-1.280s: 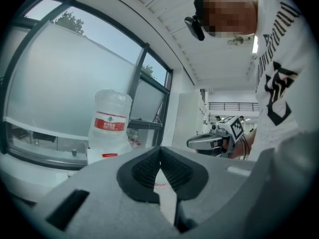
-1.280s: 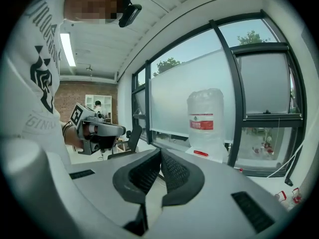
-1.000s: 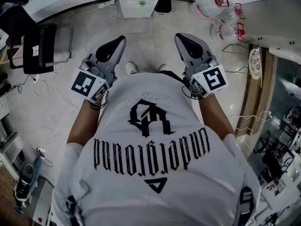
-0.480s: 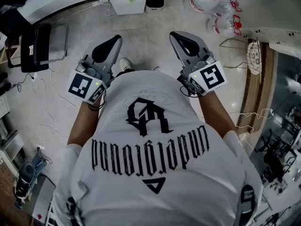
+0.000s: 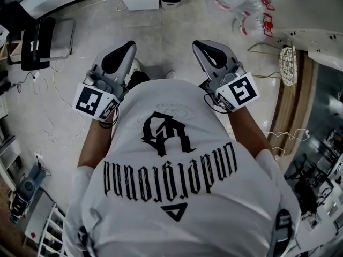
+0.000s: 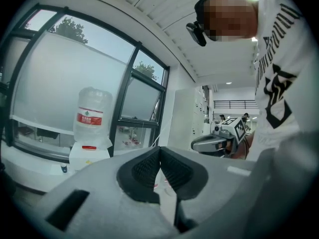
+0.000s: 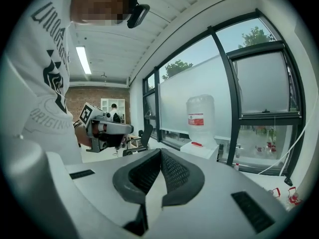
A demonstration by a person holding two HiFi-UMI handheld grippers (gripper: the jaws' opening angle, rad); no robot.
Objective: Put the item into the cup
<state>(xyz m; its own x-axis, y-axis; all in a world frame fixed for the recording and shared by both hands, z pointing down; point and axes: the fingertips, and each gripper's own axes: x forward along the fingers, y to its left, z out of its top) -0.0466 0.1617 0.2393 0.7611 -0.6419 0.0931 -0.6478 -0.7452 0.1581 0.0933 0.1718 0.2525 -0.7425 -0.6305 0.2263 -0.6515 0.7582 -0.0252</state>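
Left gripper (image 6: 159,149), right gripper (image 7: 160,152) — both closed, empty.

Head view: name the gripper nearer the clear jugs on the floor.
The right gripper: the jugs lie ahead on its side, while the left gripper is across the person's body from them.

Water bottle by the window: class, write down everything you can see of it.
The water bottle is a large, see-through plastic jug with a red and white label. It stands on top of a white dispenser, in front of a frosted window. Only the dispenser touches it.
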